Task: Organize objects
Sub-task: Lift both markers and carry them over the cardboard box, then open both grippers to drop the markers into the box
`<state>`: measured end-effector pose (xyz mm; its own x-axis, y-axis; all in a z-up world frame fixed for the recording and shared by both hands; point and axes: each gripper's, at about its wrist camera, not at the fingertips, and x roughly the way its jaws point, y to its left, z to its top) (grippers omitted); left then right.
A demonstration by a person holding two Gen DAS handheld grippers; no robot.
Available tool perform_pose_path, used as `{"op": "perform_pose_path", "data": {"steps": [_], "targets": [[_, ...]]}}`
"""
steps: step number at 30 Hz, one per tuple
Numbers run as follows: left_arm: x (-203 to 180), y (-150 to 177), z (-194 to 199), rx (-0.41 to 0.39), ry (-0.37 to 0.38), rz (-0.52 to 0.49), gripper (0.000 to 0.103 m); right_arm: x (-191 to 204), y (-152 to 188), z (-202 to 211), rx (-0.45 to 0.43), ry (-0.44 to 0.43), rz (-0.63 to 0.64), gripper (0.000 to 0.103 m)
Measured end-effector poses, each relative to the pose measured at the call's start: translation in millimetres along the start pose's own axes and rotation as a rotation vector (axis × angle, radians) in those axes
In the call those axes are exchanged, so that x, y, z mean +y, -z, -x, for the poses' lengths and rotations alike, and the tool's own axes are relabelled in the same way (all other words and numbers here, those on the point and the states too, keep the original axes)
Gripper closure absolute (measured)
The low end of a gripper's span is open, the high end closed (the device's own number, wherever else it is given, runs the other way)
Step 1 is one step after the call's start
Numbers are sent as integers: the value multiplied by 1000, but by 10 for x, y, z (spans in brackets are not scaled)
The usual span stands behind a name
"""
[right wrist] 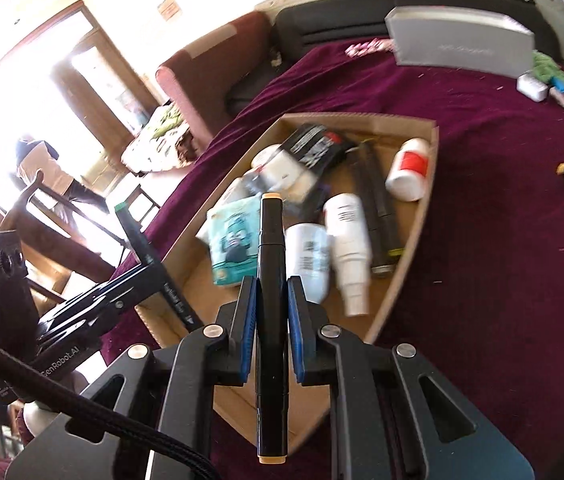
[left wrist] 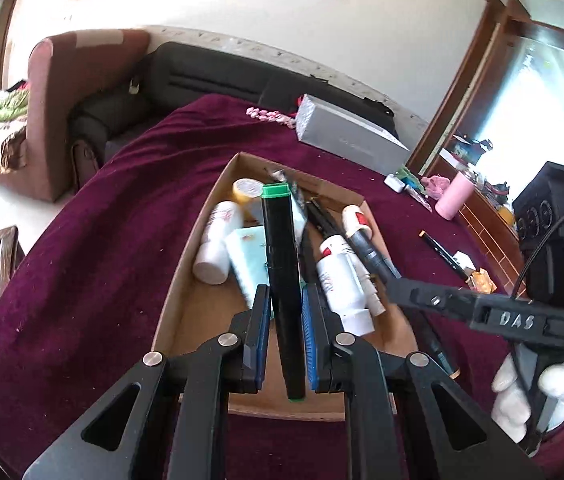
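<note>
A cardboard box (left wrist: 186, 276) lies on a maroon cloth (left wrist: 82, 240) and holds white bottles (left wrist: 218, 248), a light blue tube, tape and dark markers. My left gripper (left wrist: 287, 304) is shut on a black marker with a green cap (left wrist: 280, 264), held above the box. My right gripper (right wrist: 272, 292) is shut on a black marker with a tan cap (right wrist: 271, 264), above the box's near part (right wrist: 402, 280). The right gripper also shows in the left wrist view (left wrist: 394, 286), and the left gripper in the right wrist view (right wrist: 150, 268).
A grey box (left wrist: 346, 136), a pink cup (left wrist: 456, 196), a black pen (left wrist: 442, 256) and small items lie on the cloth to the right. A black sofa (left wrist: 202, 76) and a brown armchair (left wrist: 74, 80) stand behind. A bright doorway is at the right.
</note>
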<state>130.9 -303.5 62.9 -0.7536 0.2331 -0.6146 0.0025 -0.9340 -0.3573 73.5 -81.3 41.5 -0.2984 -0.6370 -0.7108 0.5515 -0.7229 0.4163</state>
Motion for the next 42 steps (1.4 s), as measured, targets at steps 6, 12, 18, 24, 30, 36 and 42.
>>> {"op": "perform_pose_path", "data": {"steps": [6,12,18,24,30,36,42], "targets": [[149,-5,-95,33,-28,13,91,122,6,-270,49,-7,12,90],[206,8,-252,74,-25,21,91,150,16,-402,71,14,14,90],[200,51,-344,107,-30,19,91,131,4,-489,77,46,7,90],[163,41,-305,97,-27,26,90,128,-37,-547,60,107,35,90],[224,-21,-96,36,-9,84,55,97,-78,-547,40,112,25,89],[326,-69,37,1,10,142,47,88,-119,-265,-25,112,17,72],[196,-165,166,2,33,155,47,-47,-169,109,-103,111,-25,54]]}}
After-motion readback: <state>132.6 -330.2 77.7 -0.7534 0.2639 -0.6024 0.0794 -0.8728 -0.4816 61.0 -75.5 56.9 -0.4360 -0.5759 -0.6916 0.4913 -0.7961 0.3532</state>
